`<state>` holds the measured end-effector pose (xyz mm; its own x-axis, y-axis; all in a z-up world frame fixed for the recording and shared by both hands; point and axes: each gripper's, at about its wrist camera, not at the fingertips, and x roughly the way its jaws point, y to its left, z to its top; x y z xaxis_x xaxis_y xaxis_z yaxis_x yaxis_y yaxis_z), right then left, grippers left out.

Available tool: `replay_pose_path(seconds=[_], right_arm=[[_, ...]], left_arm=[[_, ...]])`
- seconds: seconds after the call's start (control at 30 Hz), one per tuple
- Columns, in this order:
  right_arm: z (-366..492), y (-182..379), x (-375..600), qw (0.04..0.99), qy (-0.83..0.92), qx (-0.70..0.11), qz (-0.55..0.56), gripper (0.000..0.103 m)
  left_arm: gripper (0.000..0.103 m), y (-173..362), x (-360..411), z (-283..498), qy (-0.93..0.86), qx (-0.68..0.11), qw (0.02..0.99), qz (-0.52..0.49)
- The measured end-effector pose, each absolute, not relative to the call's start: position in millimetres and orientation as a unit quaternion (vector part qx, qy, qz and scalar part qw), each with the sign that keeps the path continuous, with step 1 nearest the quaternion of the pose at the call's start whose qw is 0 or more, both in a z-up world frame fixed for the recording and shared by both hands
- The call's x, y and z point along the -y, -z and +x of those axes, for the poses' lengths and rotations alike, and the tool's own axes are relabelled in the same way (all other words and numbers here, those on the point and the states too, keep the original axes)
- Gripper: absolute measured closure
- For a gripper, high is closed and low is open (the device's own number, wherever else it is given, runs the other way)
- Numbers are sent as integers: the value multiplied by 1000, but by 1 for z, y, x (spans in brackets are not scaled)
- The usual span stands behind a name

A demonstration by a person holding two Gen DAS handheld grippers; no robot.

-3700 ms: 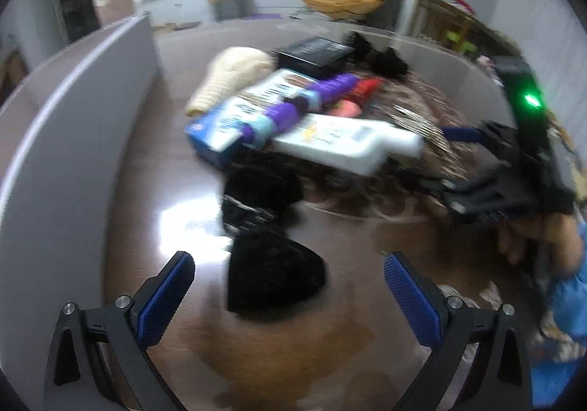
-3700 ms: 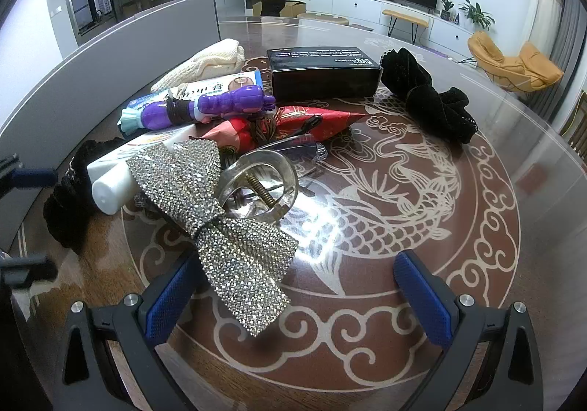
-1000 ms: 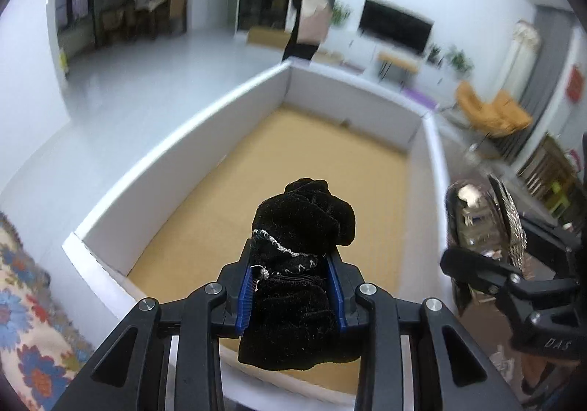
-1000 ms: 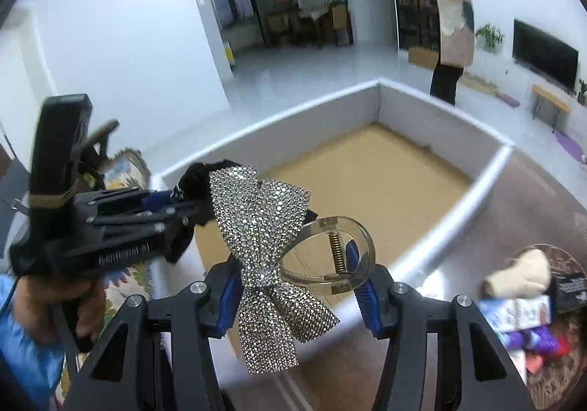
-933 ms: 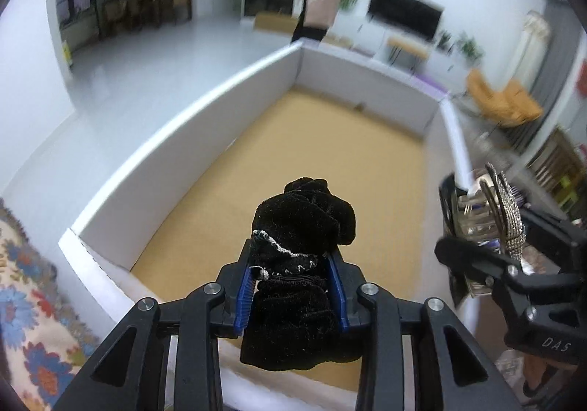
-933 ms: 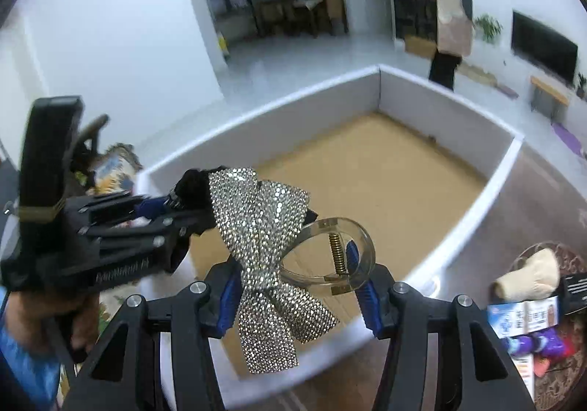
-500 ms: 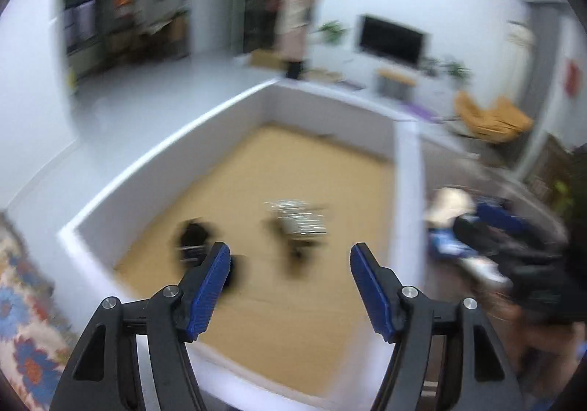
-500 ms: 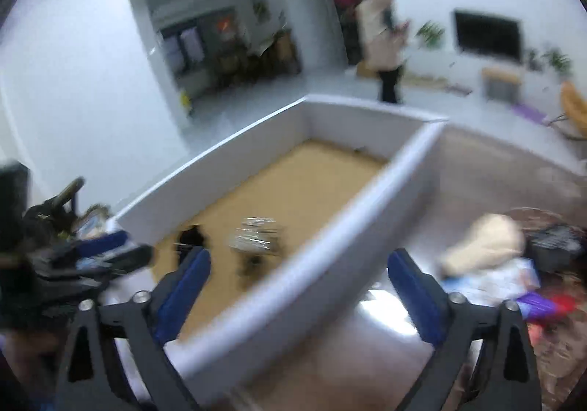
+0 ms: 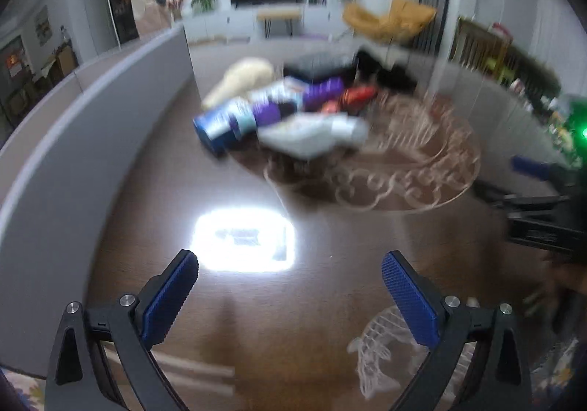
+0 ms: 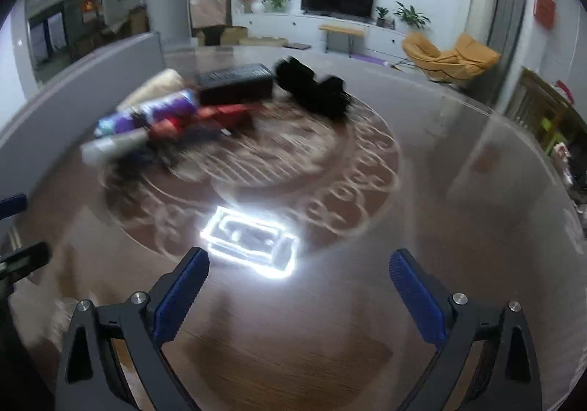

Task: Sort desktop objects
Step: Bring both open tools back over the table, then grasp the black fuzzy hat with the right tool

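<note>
left claw (image 9: 290,282): spread wide, nothing between its blue pads, hanging over bare brown tabletop (image 9: 312,301) short of the clutter
right claw (image 10: 299,281): also wide open and holding nothing, above the patterned centre of the tabletop
pile to sort: white bottle (image 9: 312,134), purple item (image 9: 323,95), blue-and-white pack (image 9: 223,121), cream cloth (image 9: 240,79), black box (image 10: 236,81) and black fabric (image 10: 315,88) lie bunched together, touching or overlapping, beside the grey box wall (image 9: 73,139)
risk 1: things overlap, so closing on 1 could drag or roll a neighbour; the round bottle looks likely to slip
risk 2: both claws face the same heap and the right one shows at the left view's edge, so a shared reach could knock them together
risk 3: glare patch (image 10: 253,246) on the glossy top may mask small flat pieces
hard to see: both views are smeared, labels unreadable; the red item (image 10: 223,116) and the dark tangle below the bottle cannot be identified; the inside of the box is out of view
</note>
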<state>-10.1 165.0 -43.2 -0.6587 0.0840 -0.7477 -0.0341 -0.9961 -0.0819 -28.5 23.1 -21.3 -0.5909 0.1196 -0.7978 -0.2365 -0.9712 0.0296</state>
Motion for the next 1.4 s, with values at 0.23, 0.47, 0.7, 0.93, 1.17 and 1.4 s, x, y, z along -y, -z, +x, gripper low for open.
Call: replay_pose_path(seconds=[0.23, 0.47, 0.7, 0.93, 1.17, 1.4], right_arm=[[-19, 53, -168, 20, -892, 25, -451, 0], [-18, 55, -168, 22, -889, 2, -457, 0], [-18, 54, -168, 22, -889, 2, -458, 0], [-18, 54, -168, 22, -889, 2, -458, 0], [-17, 54, -168, 23, -889, 2, -458, 0], [-43, 49, -178, -1, -891, -3, -455, 0]], left_arm=[[0, 43, -13, -45, -887, -33, 70, -455], [0, 39, -7, -43, -886, -30, 66, -458], [0, 45, -10, -55, -886, -31, 70, -458], [0, 46, -10, -53, -888, -29, 64, -455], [0, 46, -10, -53, -888, -28, 63, -455], [0, 46, -9, -53, -889, -24, 64, -453]])
